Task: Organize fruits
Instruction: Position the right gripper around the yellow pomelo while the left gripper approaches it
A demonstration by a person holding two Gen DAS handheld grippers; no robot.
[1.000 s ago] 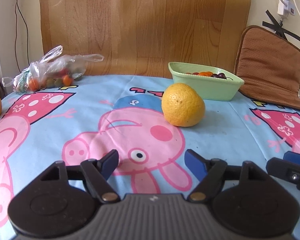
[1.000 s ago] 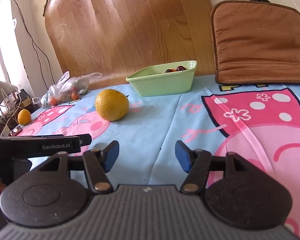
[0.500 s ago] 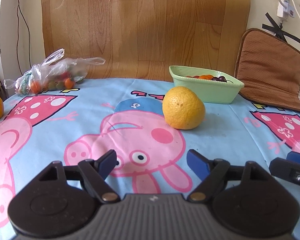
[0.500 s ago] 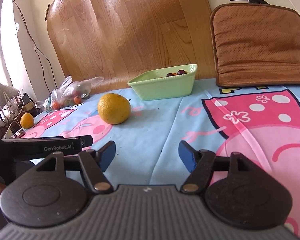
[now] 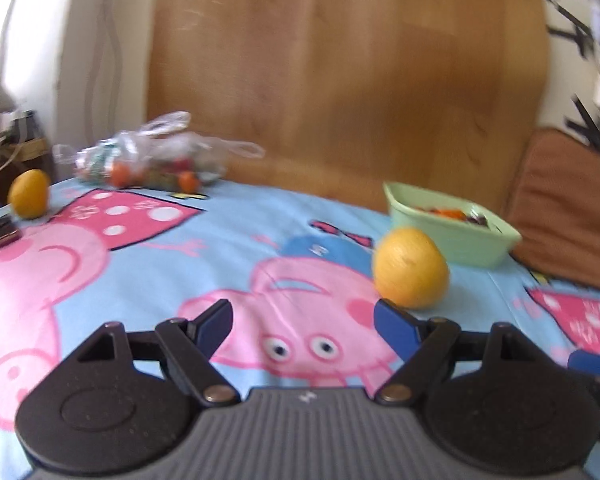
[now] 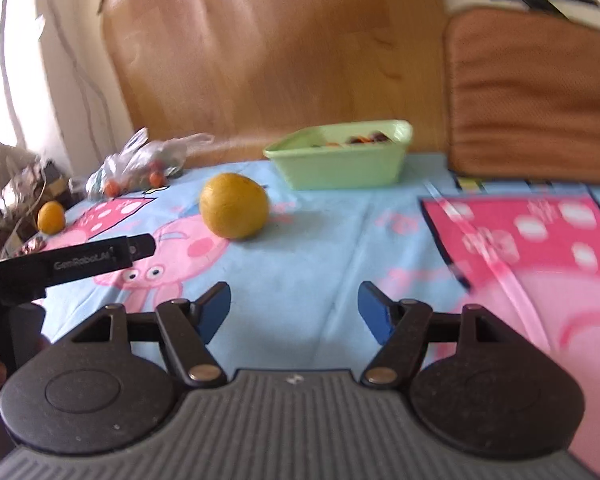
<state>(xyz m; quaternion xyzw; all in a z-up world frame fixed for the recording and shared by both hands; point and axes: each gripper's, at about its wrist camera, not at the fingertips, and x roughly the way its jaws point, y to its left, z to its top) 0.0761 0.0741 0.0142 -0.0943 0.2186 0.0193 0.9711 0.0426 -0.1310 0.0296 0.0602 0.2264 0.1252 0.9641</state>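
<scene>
A: Fruit first, from the left wrist view. What shows?
B: A big orange [image 5: 411, 268] sits on the cartoon-print cloth [image 5: 228, 248] covering the surface, just in front of the green dish [image 5: 456, 238], which holds some small fruit. A small orange [image 5: 29, 193] lies far left, near a plastic bag [image 5: 152, 158] of little fruit by the wooden board [image 5: 340, 72].
A: And the left tongs [image 5: 304, 318]?
B: Their jaws have just been opening; they stand wide apart with only cloth between them, the big orange beyond the right tip.
A: Now the right wrist view.
B: Right tongs [image 6: 294, 308] have likewise just been opening and grip nothing. The big orange [image 6: 234, 206] lies ahead to the left, the dish [image 6: 340, 162] behind it, a brown cushion [image 6: 532, 96] at right. The left tool's black body [image 6: 72, 264] pokes in from the left edge.
</scene>
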